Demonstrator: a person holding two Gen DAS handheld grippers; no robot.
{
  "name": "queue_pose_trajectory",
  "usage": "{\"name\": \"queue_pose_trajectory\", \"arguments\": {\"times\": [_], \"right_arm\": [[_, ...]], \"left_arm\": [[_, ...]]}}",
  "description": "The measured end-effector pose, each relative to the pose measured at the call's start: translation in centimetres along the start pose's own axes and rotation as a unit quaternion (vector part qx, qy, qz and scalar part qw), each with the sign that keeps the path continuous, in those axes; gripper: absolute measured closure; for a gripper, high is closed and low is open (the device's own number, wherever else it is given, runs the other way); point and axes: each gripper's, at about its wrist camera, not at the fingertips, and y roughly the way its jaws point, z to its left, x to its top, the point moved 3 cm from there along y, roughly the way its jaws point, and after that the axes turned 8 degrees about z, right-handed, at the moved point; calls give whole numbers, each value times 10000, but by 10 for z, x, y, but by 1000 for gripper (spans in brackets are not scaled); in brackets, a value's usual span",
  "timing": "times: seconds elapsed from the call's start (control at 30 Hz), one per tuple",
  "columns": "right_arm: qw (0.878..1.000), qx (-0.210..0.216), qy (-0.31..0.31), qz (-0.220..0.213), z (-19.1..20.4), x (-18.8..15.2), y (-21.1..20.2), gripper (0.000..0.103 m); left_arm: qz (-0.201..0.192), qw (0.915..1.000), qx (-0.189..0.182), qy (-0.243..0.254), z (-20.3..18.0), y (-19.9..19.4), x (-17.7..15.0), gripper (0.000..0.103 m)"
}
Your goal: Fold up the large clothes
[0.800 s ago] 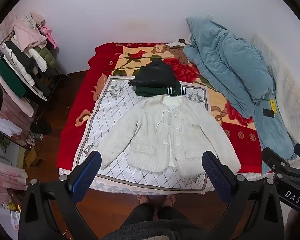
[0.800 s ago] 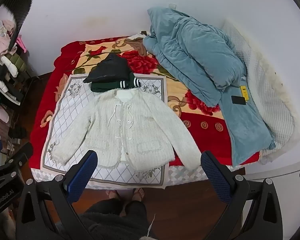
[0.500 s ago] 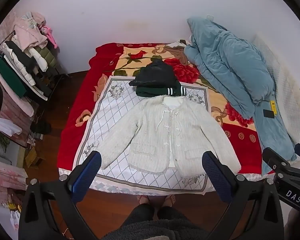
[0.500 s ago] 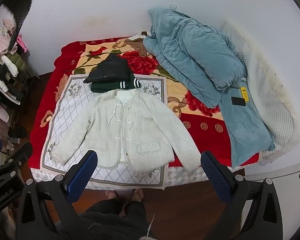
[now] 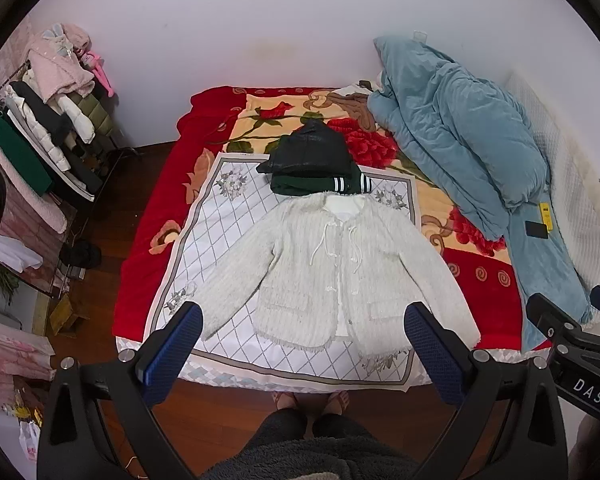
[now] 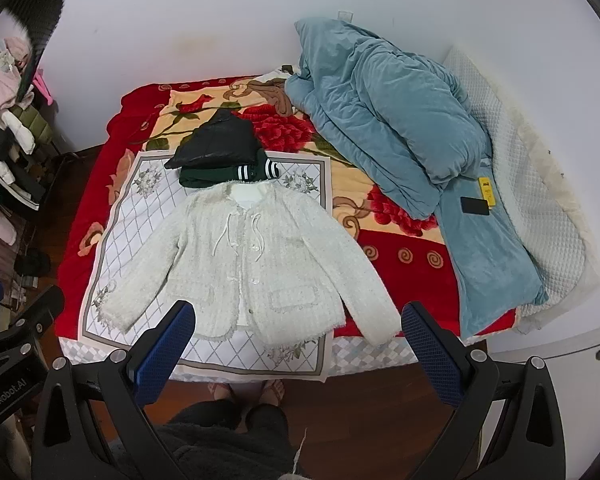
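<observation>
A white tweed jacket (image 5: 332,264) lies flat and face up on a white diamond-patterned cloth (image 5: 228,224) on the bed, sleeves spread out; it also shows in the right wrist view (image 6: 256,256). My left gripper (image 5: 304,344) is open and empty, held high above the bed's near edge. My right gripper (image 6: 296,340) is open and empty at the same height. Neither touches the jacket.
Folded dark clothes (image 5: 312,160) lie just beyond the jacket's collar. A blue quilt (image 5: 460,136) is heaped on the bed's right side, with a phone (image 6: 475,205) on it. A loaded clothes rack (image 5: 40,136) stands left. The person's feet (image 5: 312,400) are at the bed's foot.
Both views have shifted very slightly; the jacket and the open grippers are as before.
</observation>
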Motion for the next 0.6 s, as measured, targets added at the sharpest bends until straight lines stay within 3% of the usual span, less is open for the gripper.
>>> {"name": "queue_pose_trajectory", "arguments": {"times": [0.6], "right_arm": [[10000,12,-9,-24,5,0,0,0]], "left_arm": [[6,10000,-7,17,3,3,5,0]]}}
